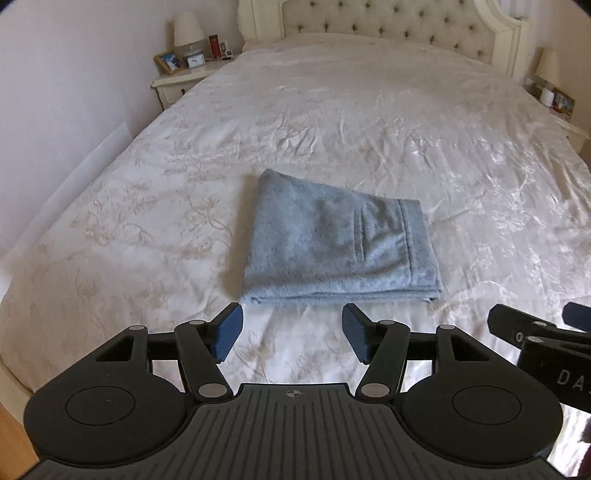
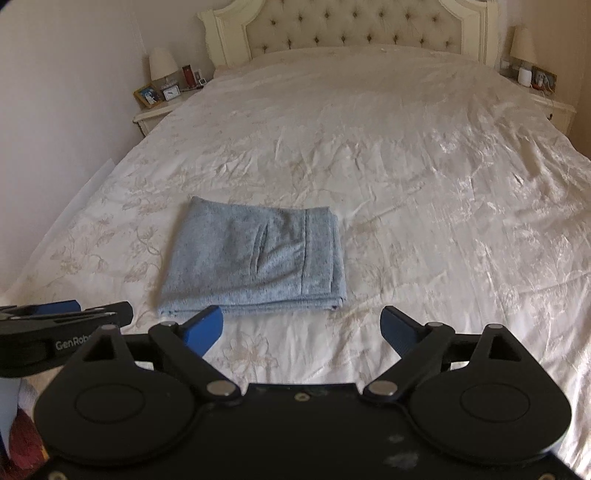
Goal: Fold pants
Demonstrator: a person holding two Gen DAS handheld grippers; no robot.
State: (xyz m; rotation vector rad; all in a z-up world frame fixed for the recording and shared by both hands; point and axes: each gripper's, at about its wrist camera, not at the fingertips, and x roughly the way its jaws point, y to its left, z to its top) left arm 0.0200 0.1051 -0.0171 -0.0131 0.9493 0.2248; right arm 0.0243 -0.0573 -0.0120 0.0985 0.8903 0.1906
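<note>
Light blue-grey pants lie folded into a compact stack on the cream bedspread, near the foot of the bed; they also show in the right wrist view. My left gripper is open and empty, just short of the stack's near edge. My right gripper is open and empty, a little nearer than the stack and to its right. The right gripper also shows at the right edge of the left wrist view, and the left gripper at the left edge of the right wrist view.
The bed has a tufted headboard. A nightstand with a lamp, a photo frame and a clock stands at the far left; another nightstand stands at the far right. A wall runs along the bed's left side.
</note>
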